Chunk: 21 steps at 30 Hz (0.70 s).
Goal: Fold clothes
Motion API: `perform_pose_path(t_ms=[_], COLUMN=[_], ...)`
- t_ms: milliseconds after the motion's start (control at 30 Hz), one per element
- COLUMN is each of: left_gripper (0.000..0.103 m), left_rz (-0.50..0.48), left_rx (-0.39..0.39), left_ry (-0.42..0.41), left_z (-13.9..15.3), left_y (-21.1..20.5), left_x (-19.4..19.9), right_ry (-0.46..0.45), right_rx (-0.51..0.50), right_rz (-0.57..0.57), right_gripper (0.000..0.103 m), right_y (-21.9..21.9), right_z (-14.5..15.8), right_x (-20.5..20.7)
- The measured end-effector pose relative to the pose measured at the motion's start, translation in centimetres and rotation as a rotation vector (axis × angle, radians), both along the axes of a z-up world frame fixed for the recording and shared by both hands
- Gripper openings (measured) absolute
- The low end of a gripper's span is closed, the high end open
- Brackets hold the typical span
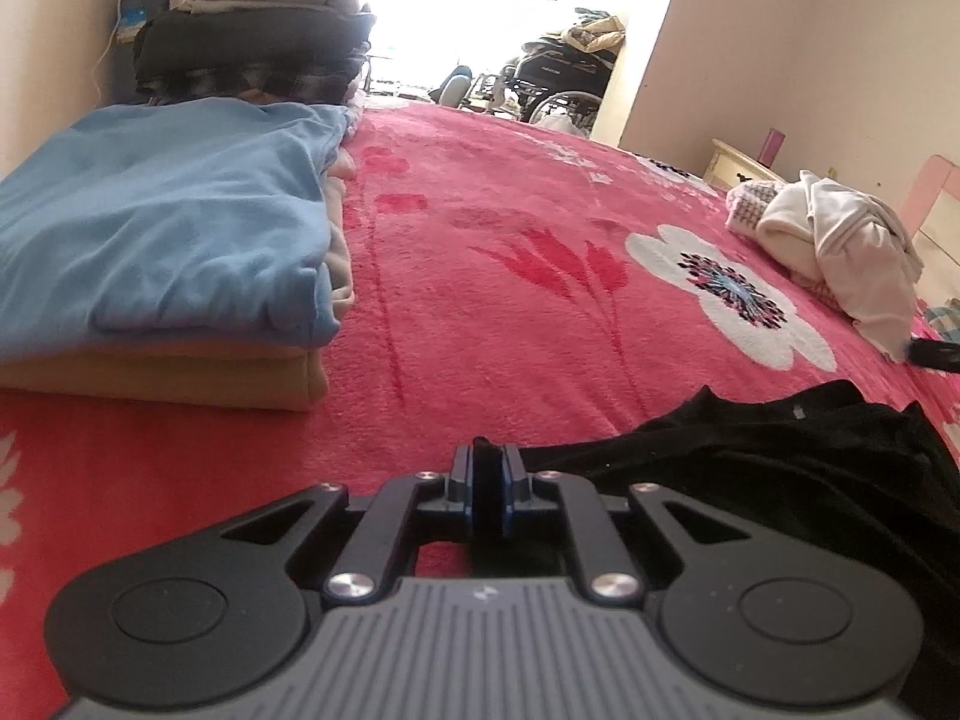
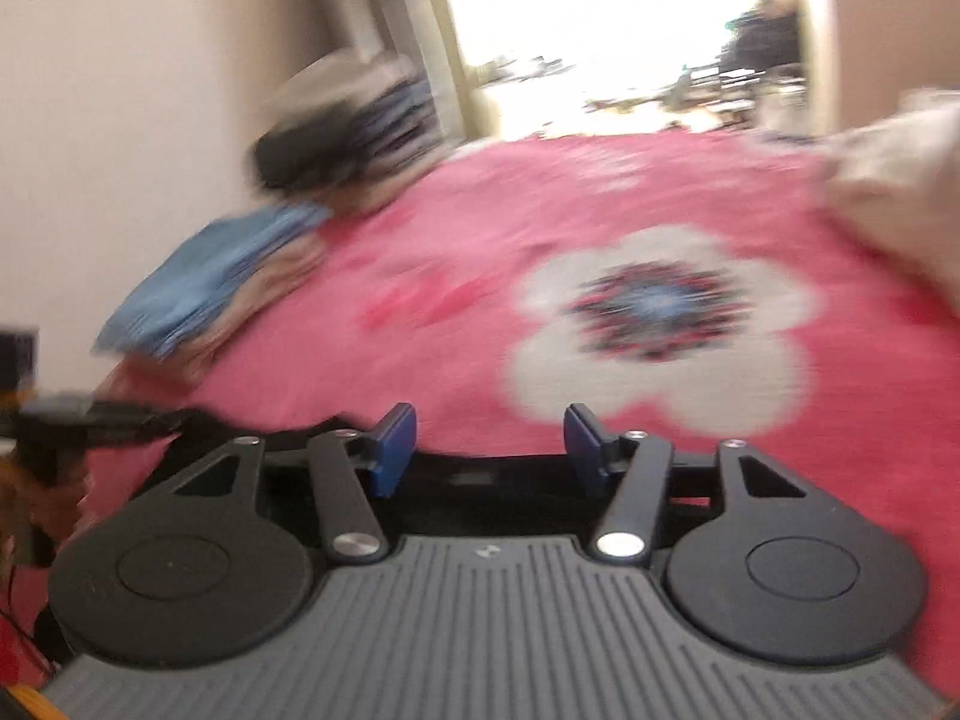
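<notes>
No legible text, labels or numbers (logos too small)

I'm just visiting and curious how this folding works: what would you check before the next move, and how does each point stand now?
1. Left gripper shut on the black garment: ok, black cloth sits between its closed fingers.
2. Right gripper ready to grasp: ok, jaws open and holding nothing.
3. Black garment lying flat: not ok, it looks rumpled.
4. Free room on the pink flowered blanket: ok, bare stretch ahead.
5. Folded blue cloth pile out of the way: ok, off to the left.
6. Right view sharp enough to aim: not ok, it is motion-blurred.
</notes>
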State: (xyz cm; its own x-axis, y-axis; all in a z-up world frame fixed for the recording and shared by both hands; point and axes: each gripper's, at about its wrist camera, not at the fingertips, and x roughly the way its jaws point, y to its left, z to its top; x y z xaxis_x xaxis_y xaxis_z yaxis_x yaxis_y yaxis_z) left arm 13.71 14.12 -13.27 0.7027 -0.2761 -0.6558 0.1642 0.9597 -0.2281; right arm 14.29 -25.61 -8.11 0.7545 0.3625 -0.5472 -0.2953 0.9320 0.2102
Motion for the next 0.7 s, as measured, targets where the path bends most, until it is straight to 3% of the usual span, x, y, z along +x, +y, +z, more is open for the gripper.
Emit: perform_pose_path(t_ms=[67, 167, 233, 333, 400, 467, 567, 700], left_gripper=[0.011, 0.011, 0.011, 0.011, 0.011, 0.011, 0.011, 0.009], left_rz=[0.014, 0.03, 0.031, 0.029, 0.028, 0.03, 0.036, 0.052], left_rx=[-0.008, -0.012, -0.003, 0.014, 0.024, 0.029, 0.031, 0.024], left_ry=[0.007, 0.01, 0.008, 0.003, 0.0, -0.003, -0.009, -0.016], left_z=[-0.1, -0.1, -0.1, -0.1, -0.1, -0.1, -0.1, 0.1], left_y=[0.0, 0.0, -0.1, -0.2, -0.3, -0.5, -0.6, -0.2], left_x=[0.1, 0.2, 0.2, 0.1, 0.0, 0.0, -0.1, -0.3], right_ry=[0.006, 0.12, 0.193, 0.227, 0.221, 0.207, 0.159, 0.028], right_rx=[-0.042, -0.039, 0.016, 0.057, 0.05, 0.02, 0.008, 0.072], right_rz=[-0.108, -0.217, -0.232, -0.204, -0.177, -0.168, -0.175, -0.217], right_gripper=[0.063, 0.067, 0.067, 0.066, 0.057, 0.02, 0.006, 0.003], right_y=[-3.8, -8.5, -10.5, -11.5, -11.4, -11.0, -11.0, -12.0], right_z=[0.3, -1.0, -2.4, -4.3, -4.9, -5.1, -4.5, -2.3], right_x=[-0.9, -0.9, -0.8, -0.4, 0.0, 0.2, -0.4, -2.3])
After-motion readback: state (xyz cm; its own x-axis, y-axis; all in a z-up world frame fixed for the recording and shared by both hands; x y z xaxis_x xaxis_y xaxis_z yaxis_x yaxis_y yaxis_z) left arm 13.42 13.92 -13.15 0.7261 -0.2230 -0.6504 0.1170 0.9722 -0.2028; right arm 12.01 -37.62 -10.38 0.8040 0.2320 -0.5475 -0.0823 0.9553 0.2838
